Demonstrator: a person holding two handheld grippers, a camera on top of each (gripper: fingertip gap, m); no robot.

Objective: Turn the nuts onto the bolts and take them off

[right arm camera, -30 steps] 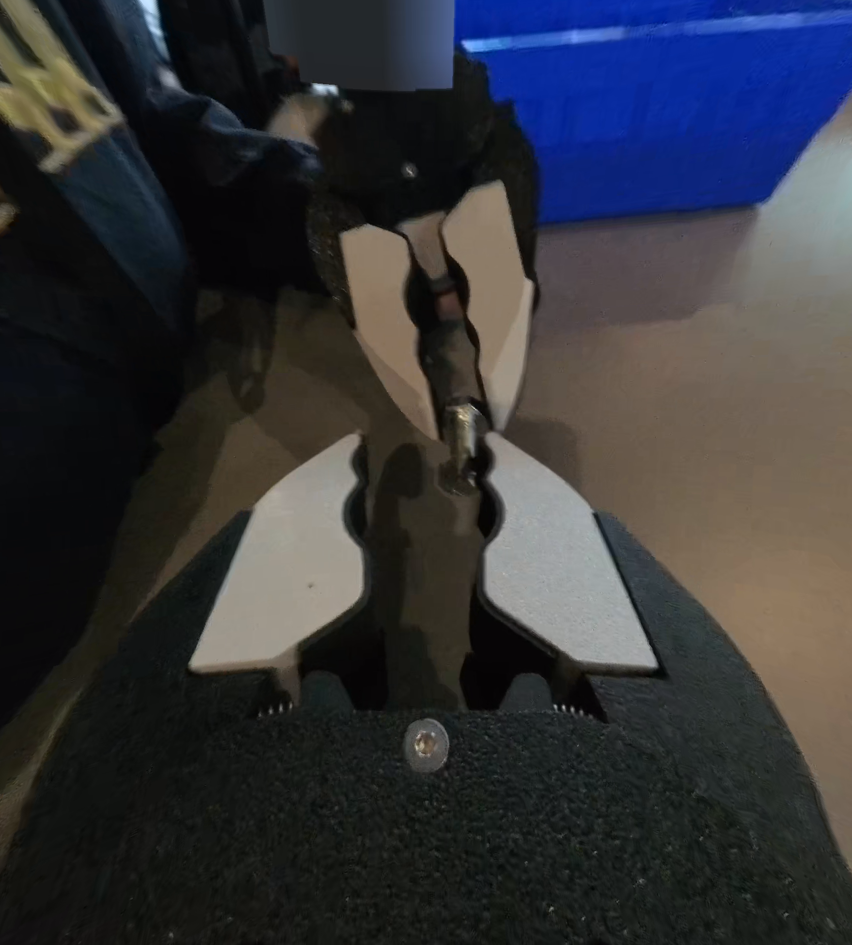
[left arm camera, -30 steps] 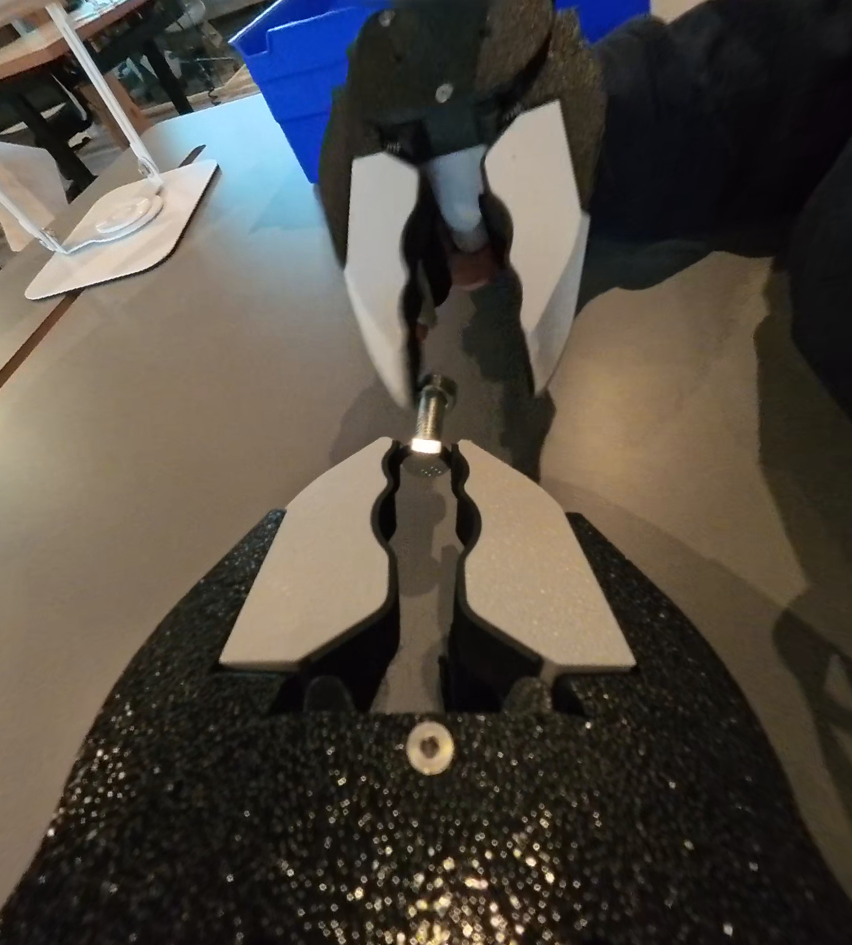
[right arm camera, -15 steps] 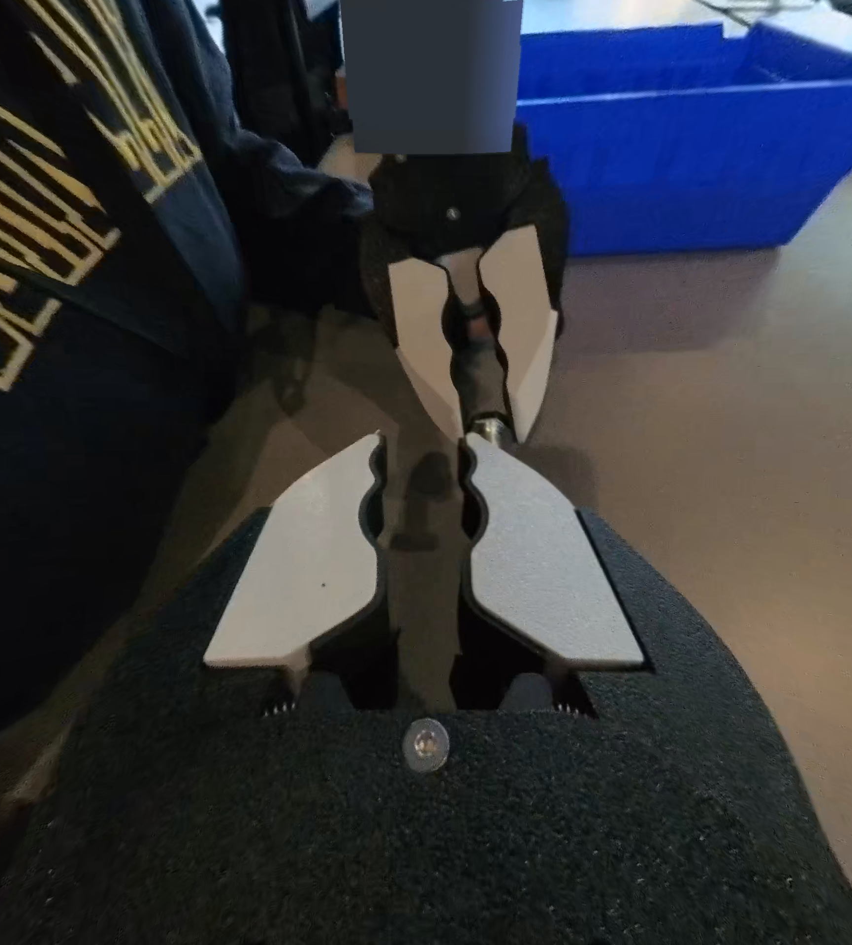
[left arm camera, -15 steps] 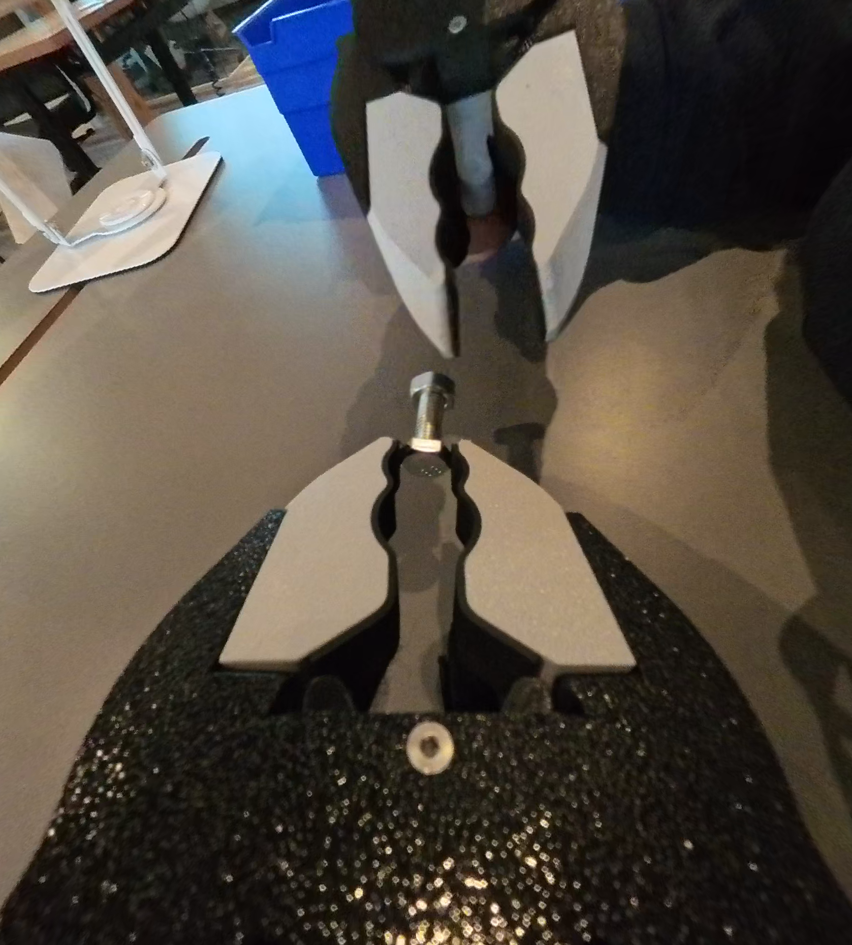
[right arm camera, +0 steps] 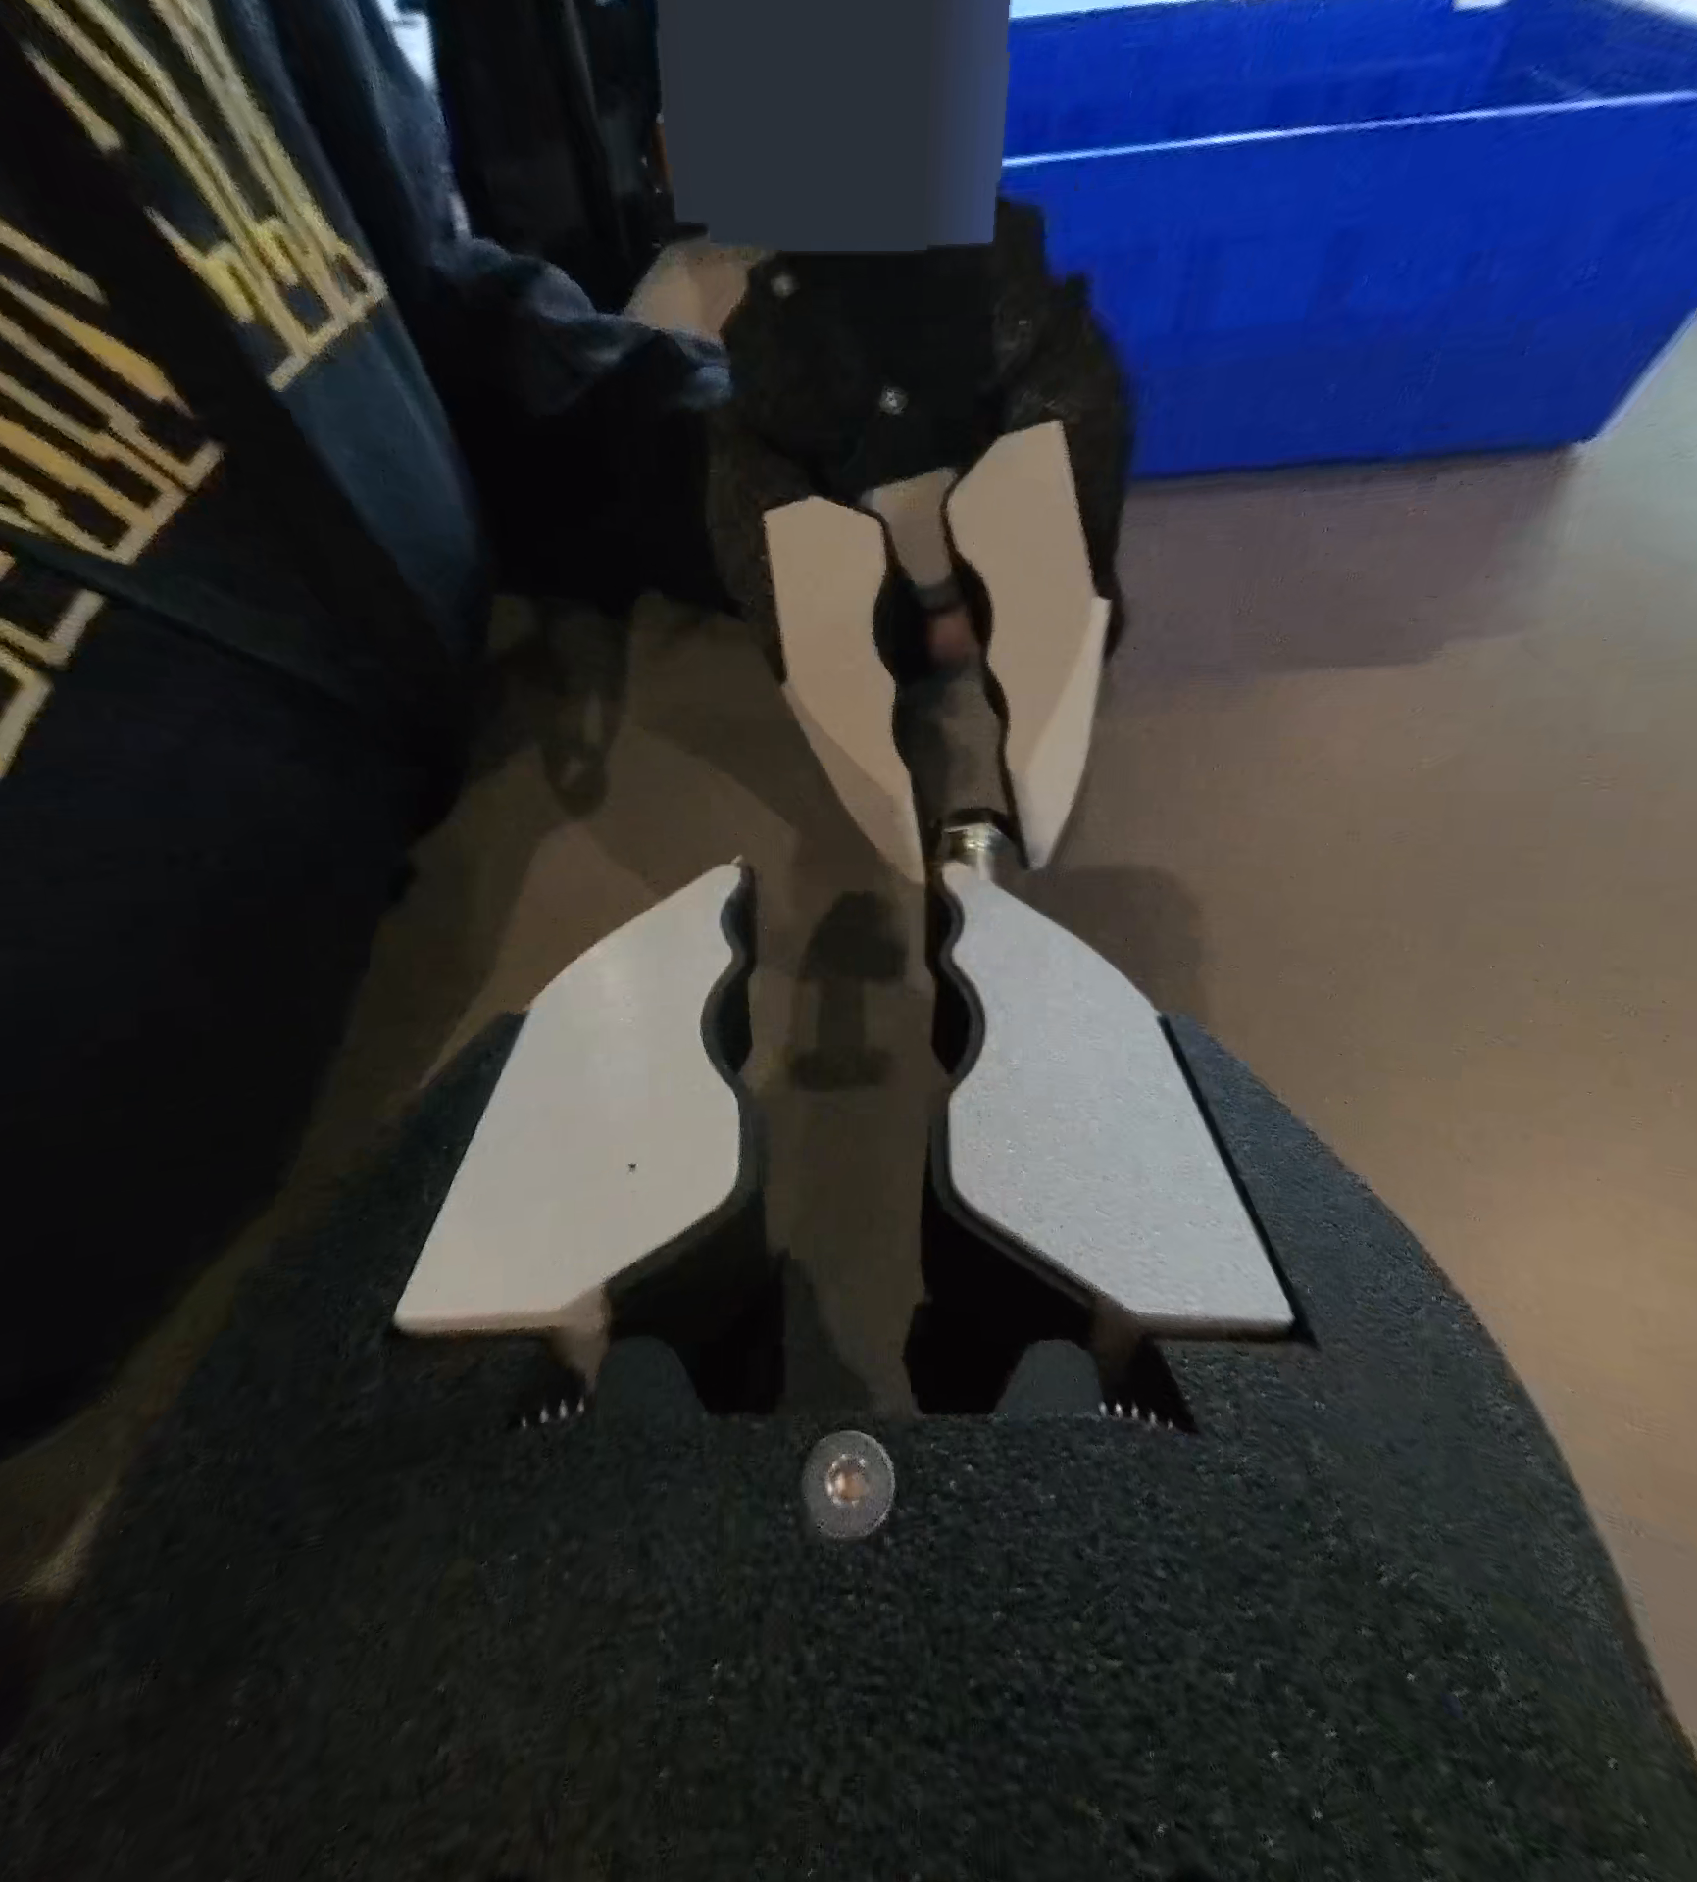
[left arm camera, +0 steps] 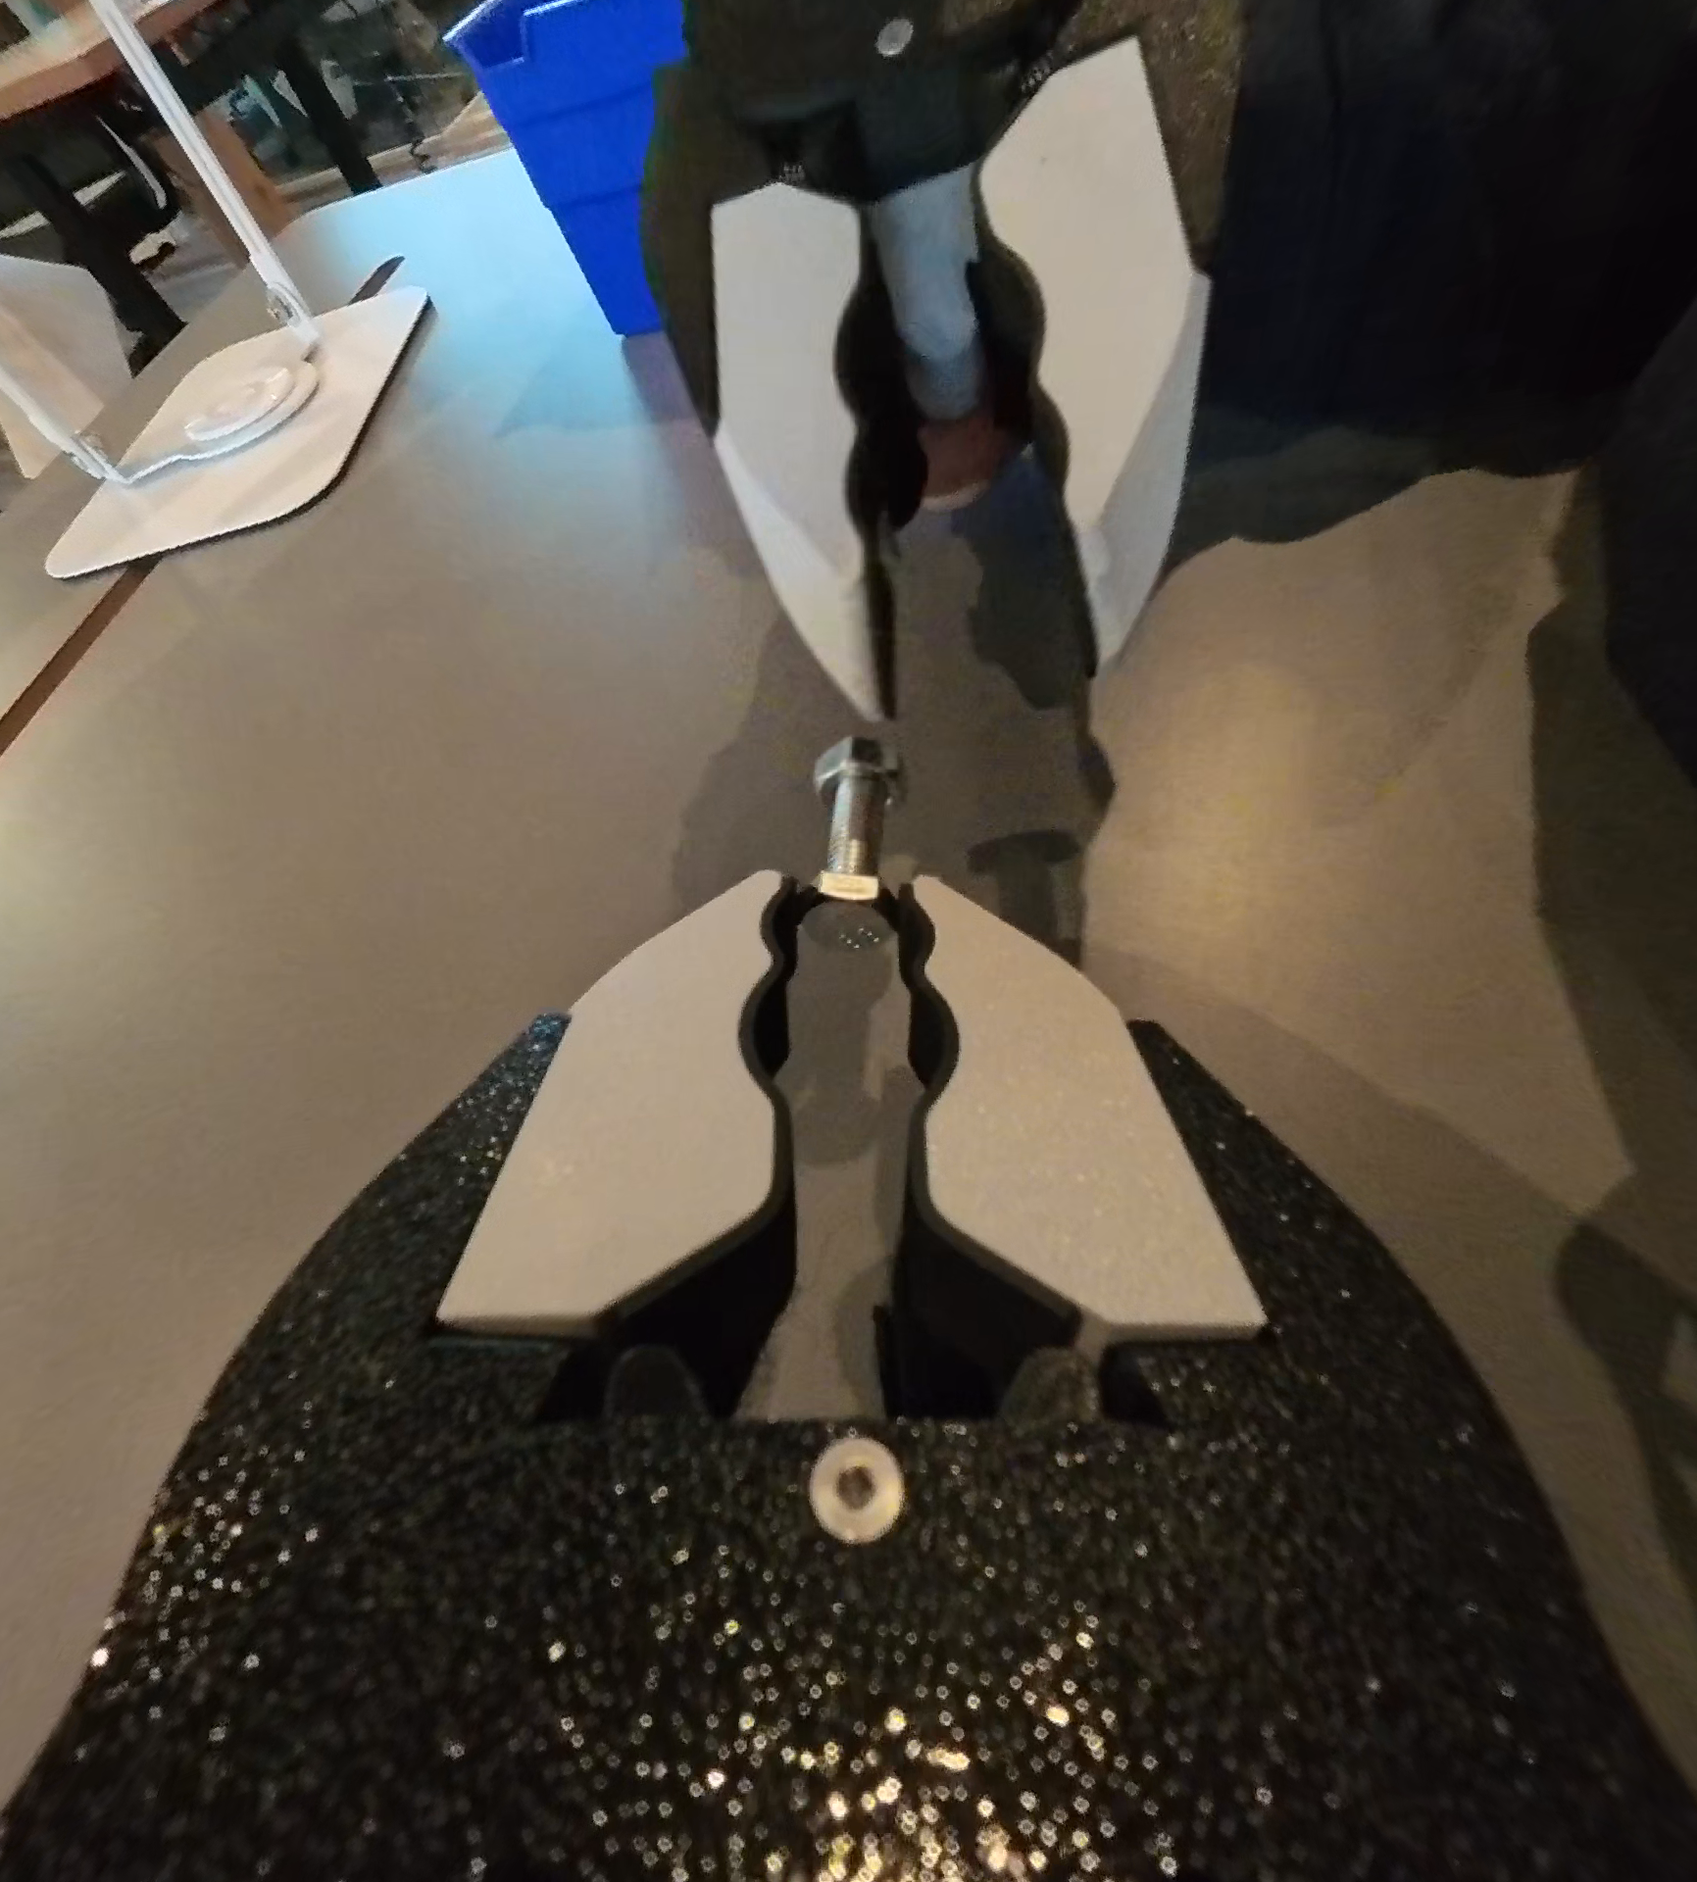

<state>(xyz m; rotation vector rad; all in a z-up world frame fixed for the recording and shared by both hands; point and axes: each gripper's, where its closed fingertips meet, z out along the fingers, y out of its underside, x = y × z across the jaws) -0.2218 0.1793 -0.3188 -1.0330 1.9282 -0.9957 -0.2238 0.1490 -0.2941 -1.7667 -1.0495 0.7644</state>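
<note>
My left gripper (left arm camera: 849,898) is shut on the hex head of a steel bolt (left arm camera: 846,823) and holds it above the grey table (left arm camera: 365,815). The shaft points forward, with a nut (left arm camera: 860,764) at its far end. My right gripper (right arm camera: 844,881) is open and empty. In the left wrist view the right gripper (left arm camera: 992,682) faces me, just beyond and above the nut and apart from it. In the right wrist view the left gripper (right arm camera: 978,853) shows ahead with the bolt's end (right arm camera: 971,840) at its tips, next to my right finger (right arm camera: 1027,1018).
A blue bin (right arm camera: 1384,255) stands on the table beyond the grippers; it also shows in the left wrist view (left arm camera: 569,153). A white stand base (left arm camera: 243,428) sits at the far left. A person in dark clothing (right arm camera: 111,611) is close on the left of the right wrist view.
My right gripper has let go of the bolt's far end, opened, and drawn back from it. The left gripper has kept the bolt still.
</note>
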